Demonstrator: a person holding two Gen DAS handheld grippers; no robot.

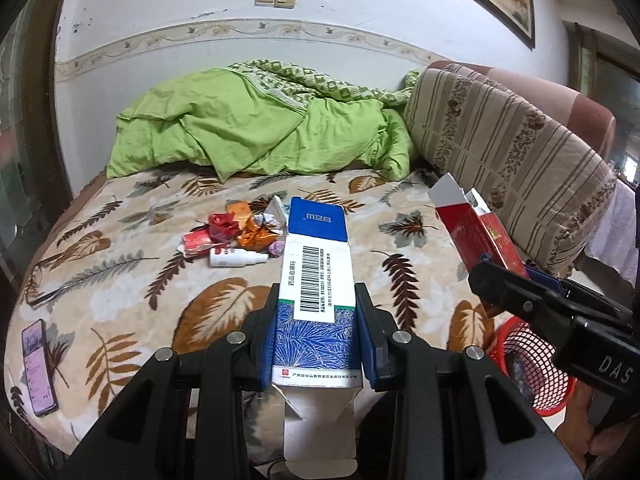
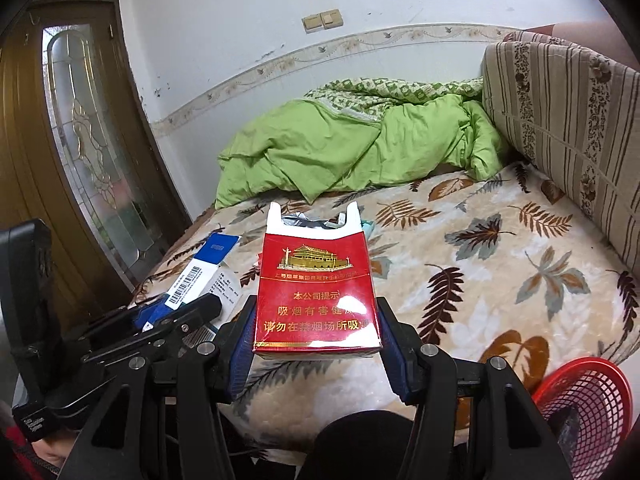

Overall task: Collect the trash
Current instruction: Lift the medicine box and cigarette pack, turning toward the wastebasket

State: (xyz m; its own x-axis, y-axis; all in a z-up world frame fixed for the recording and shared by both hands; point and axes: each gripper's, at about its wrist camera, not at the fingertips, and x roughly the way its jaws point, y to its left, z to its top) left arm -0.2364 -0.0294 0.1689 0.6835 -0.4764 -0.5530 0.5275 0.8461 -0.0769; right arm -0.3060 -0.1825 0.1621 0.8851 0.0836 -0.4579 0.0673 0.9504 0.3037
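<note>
Two claws are each carrying one item. Left claw (image 1: 316, 316) is clamping a blue box (image 1: 316, 280) by its long sides, jaws narrow, end flaps hanging open. Right claw (image 2: 316, 324) is gripping a red pack (image 2: 316, 292) about half open, pads pressing both sides, lid torn away.

Both items are hanging clear above the near edge of the bed (image 1: 120, 280).

Red basket (image 2: 592, 412) is sitting low at the near right, beside the bed; its contents are too dim to tell. Neither item is over it yet.

Remaining on the bed, far left of the blue box: a wrapper heap (image 1: 240, 228) and a white bottle (image 1: 236, 258) lying on its side, just beside it.

Phone (image 1: 38, 368) is lying at the near left, well apart; likely not trash.

Judgement: task is partway through, with two pieces in hand awaiting the drop and the heap still waiting.
</note>
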